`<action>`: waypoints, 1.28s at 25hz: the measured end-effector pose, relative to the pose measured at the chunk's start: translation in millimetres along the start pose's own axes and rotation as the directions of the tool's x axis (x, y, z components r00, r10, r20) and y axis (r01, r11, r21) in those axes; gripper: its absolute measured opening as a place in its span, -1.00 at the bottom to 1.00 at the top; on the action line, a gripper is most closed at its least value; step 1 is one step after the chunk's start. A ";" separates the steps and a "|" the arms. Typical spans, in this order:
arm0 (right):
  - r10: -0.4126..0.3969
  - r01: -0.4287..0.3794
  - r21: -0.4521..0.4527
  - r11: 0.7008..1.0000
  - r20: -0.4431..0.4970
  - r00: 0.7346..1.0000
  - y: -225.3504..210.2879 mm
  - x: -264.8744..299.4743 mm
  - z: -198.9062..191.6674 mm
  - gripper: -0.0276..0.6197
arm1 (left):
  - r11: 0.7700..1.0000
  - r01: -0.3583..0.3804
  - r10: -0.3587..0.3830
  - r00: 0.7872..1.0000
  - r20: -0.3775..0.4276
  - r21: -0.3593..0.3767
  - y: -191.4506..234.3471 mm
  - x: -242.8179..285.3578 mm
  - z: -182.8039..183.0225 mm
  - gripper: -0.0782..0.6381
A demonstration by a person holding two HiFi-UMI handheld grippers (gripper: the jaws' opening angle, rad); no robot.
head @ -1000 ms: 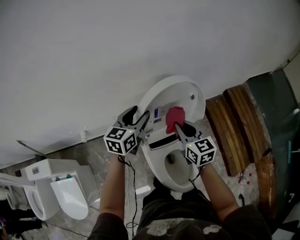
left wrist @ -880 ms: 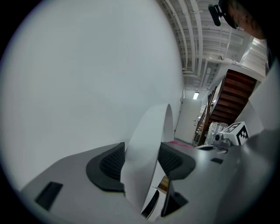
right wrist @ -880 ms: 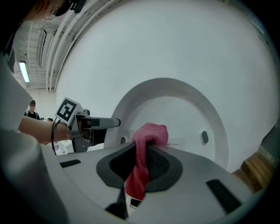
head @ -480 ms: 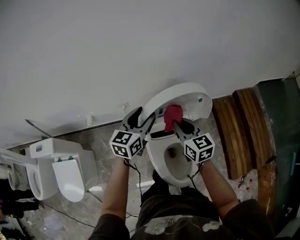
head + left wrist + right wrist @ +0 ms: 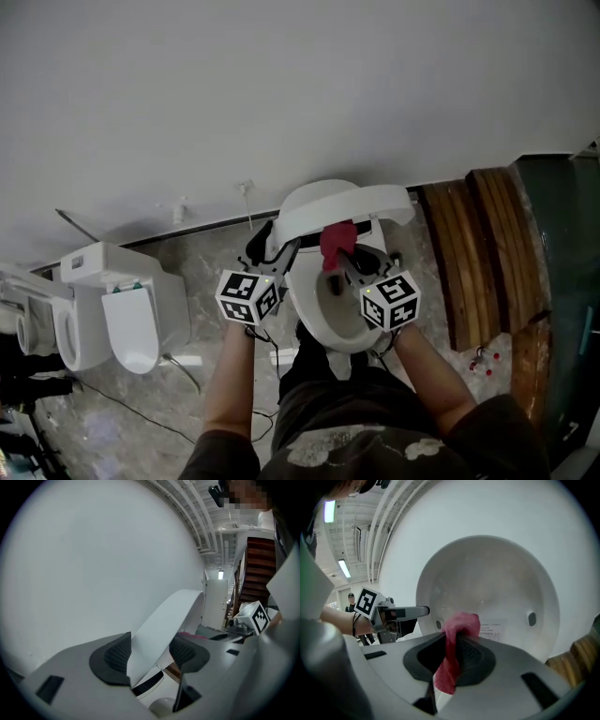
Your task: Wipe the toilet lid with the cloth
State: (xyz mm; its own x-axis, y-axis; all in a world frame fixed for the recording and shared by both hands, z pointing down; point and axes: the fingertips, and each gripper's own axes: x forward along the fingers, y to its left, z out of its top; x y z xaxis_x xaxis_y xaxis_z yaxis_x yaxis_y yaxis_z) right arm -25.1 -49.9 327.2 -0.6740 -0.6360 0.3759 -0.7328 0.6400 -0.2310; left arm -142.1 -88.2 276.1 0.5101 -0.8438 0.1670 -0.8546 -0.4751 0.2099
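Note:
The white toilet lid (image 5: 342,204) stands half lowered over the bowl (image 5: 323,314). My left gripper (image 5: 275,242) is shut on the lid's left edge; in the left gripper view the lid edge (image 5: 161,623) fills the gap between the two dark pads (image 5: 114,657). The right gripper (image 5: 342,257) is shut on a red cloth (image 5: 336,240) just in front of the lid's underside. In the right gripper view the cloth (image 5: 454,644) hangs out of the jaws, with the lid's hollow underside (image 5: 492,581) behind it and the left gripper (image 5: 396,615) at the lid's rim.
A second toilet (image 5: 127,319) stands on the stone floor (image 5: 202,267) to the left. Wooden boards (image 5: 478,258) lie at the right. A white wall (image 5: 281,94) rises right behind the toilet. A cable (image 5: 183,370) runs over the floor.
The lid has tipped forward and down from nearly upright toward the bowl, with the left gripper on its edge. The right gripper and cloth stayed close under it.

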 end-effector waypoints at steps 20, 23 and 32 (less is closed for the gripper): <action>0.117 -0.123 -0.090 0.988 -0.064 0.991 27.7 -132.4 -75.3 -0.78 | 0.968 -0.216 0.220 0.975 0.015 -0.125 -83.6 -85.3 -60.5 -0.08; 0.104 -0.107 -0.106 0.989 -0.034 0.994 20.4 -147.0 -69.5 -0.78 | 0.961 -0.244 0.255 0.963 0.081 -0.129 -100.3 -98.7 -43.2 -0.08; -0.075 0.078 -0.054 0.996 0.062 0.995 -56.1 -187.5 -35.0 -0.78 | 0.984 -0.159 0.172 0.965 0.199 -0.077 -134.5 -85.2 32.0 -0.08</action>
State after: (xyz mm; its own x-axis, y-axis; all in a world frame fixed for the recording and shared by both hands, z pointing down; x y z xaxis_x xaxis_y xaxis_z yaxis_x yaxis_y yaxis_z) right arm 145.7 48.5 301.0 -0.6219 -0.7075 0.3357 -0.7770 0.6107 -0.1525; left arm -73.8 39.7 202.8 0.3259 -0.9454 0.0057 -0.9148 -0.3138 0.2542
